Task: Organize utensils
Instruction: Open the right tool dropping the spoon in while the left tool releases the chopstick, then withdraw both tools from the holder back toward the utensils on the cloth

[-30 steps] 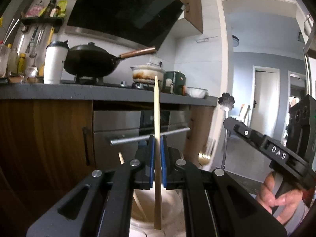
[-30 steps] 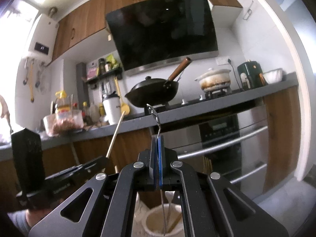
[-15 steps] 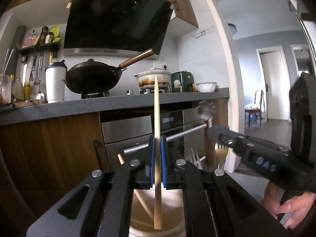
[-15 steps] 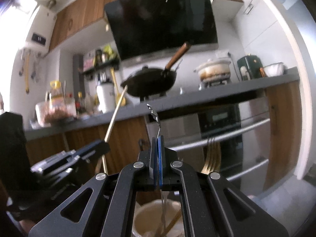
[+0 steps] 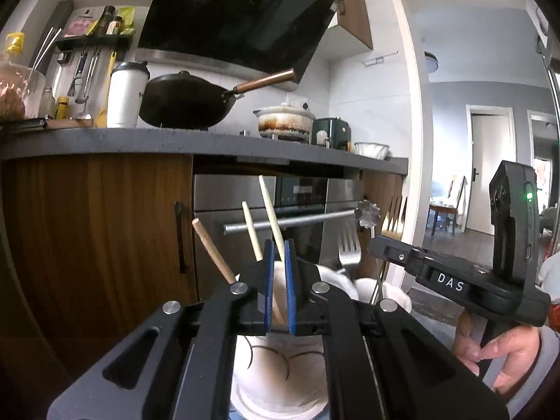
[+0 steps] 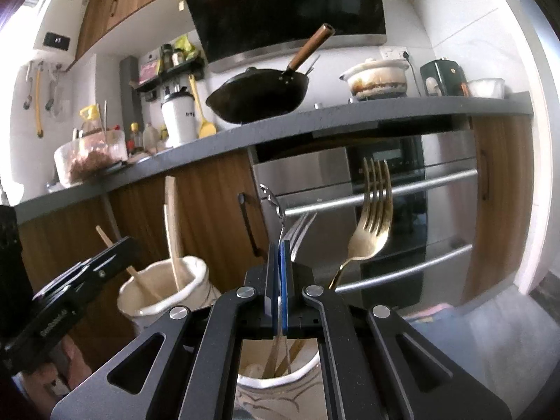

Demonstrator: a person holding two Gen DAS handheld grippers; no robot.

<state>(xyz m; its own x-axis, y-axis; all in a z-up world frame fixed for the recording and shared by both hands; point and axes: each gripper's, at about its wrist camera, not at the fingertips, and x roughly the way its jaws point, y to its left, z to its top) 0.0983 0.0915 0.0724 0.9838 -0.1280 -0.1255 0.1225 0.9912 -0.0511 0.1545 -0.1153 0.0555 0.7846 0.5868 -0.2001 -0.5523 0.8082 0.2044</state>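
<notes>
My left gripper point(image 5: 278, 248) is open above a white ceramic holder point(image 5: 280, 367). A pale wooden chopstick point(image 5: 269, 210) leans loose between its blue pads point(image 5: 268, 280); two more wooden sticks point(image 5: 213, 248) stand in the same holder. My right gripper point(image 6: 279, 248) is shut on the thin metal handle of a utensil point(image 6: 274, 199) with an ornate end, over a second white holder point(image 6: 280, 381). A gold fork point(image 6: 371, 224) and a silver fork point(image 6: 301, 227) stand in that holder. The left holder also shows in the right wrist view point(image 6: 164, 290).
A dark countertop point(image 5: 175, 140) runs above wooden cabinets point(image 5: 94, 231) and a steel oven point(image 5: 290, 210) with a bar handle. On it stand a black wok point(image 5: 185, 101), a white tumbler point(image 5: 126, 94) and a clay pot point(image 5: 283, 122). A doorway point(image 5: 490, 175) opens at right.
My left gripper opened and let go of the chopstick, which now leans in the left holder. Both grippers sank lower toward the holders. The right gripper stays shut on its utensil.
</notes>
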